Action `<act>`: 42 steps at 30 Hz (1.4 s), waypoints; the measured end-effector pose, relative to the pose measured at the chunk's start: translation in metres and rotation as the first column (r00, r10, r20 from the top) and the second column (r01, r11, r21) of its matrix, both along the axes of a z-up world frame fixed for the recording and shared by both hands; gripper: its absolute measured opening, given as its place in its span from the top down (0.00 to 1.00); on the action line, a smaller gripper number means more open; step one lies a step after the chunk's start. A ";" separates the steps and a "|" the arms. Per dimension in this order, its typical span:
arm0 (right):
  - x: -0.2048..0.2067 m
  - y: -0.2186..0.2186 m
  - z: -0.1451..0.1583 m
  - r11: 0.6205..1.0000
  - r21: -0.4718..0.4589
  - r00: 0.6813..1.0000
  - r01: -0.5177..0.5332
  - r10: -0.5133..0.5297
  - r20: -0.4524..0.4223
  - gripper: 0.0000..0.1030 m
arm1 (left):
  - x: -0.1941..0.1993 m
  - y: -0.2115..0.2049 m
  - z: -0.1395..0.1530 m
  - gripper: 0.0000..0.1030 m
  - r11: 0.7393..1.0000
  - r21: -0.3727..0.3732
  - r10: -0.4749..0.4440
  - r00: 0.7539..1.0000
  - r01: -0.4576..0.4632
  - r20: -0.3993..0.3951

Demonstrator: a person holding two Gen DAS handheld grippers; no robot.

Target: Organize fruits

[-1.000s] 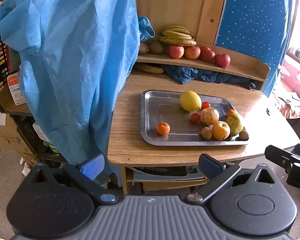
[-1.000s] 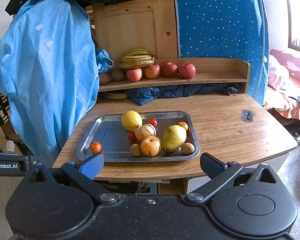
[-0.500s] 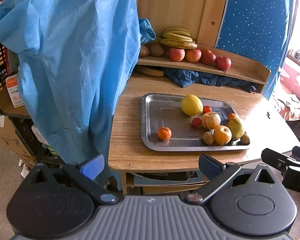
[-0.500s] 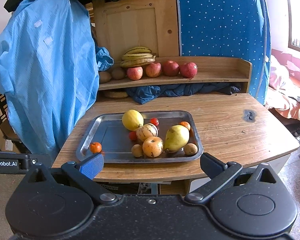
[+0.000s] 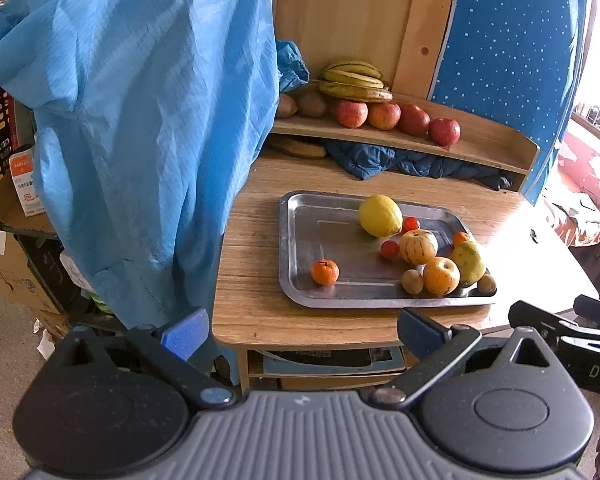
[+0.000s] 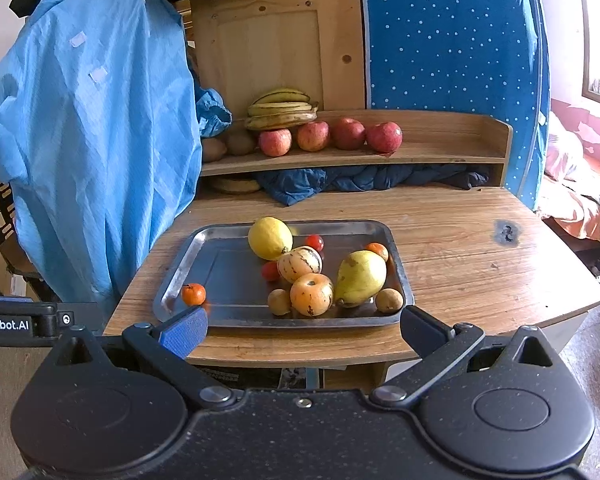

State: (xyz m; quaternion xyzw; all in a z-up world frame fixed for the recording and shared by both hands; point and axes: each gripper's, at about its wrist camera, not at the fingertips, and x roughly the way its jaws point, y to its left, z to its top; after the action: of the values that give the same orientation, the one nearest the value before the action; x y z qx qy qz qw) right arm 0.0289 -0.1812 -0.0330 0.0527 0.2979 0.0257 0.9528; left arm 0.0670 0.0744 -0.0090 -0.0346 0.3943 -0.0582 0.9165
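we hold our left tool [image 5: 302, 330] and right tool [image 6: 302, 322] off the near edge of the wooden bench [image 6: 460, 240], both with fingers spread wide and nothing between them. on the bench sits a metal tray [image 6: 188, 264] carrying the loose fruit. a yellow lemon [image 6: 270, 238] lies toward the tray's far side, with a small red tomato [image 6: 314, 242] just beside it. a striped pale melon [image 6: 300, 264] touches an orange persimmon-like fruit [image 6: 312, 294], and a green-yellow pear [image 6: 360, 278] leans against that cluster. a second red tomato [image 6: 270, 271] sits to the left of the melon. two small brown fruits [image 6: 279, 302] lie near the tray's front rim. one mandarin [image 6: 193, 294] sits alone at the tray's near left corner, and another small orange one [image 6: 378, 251] peeks from behind the pear. on the shelf [image 6: 440, 152] behind, four red apples [image 6: 312, 136] line up under a bunch of bananas [image 6: 282, 110]. a blue garment [image 6: 92, 140] hangs to the left.
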 end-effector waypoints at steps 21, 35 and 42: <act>-0.001 -0.002 0.002 1.000 -0.025 1.000 -0.003 0.003 0.006 0.01 | -0.001 -0.004 -0.004 0.01 1.000 -0.023 -0.001 1.000 0.001 -0.021; 0.004 0.003 0.000 0.999 -0.042 1.000 -0.025 0.025 -0.008 0.01 | 0.000 -0.004 -0.008 0.01 1.000 -0.025 0.006 0.999 -0.008 -0.044; 0.005 0.002 -0.002 0.999 -0.046 1.000 -0.021 0.021 -0.012 0.01 | 0.001 -0.009 -0.008 0.01 0.999 -0.032 -0.005 0.999 0.004 -0.045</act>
State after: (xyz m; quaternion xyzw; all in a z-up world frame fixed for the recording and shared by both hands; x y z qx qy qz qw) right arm 0.0343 -0.1790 -0.0354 0.0280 0.3045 0.0284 0.9517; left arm 0.0678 0.0659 -0.0171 -0.0496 0.4140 -0.0657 0.9065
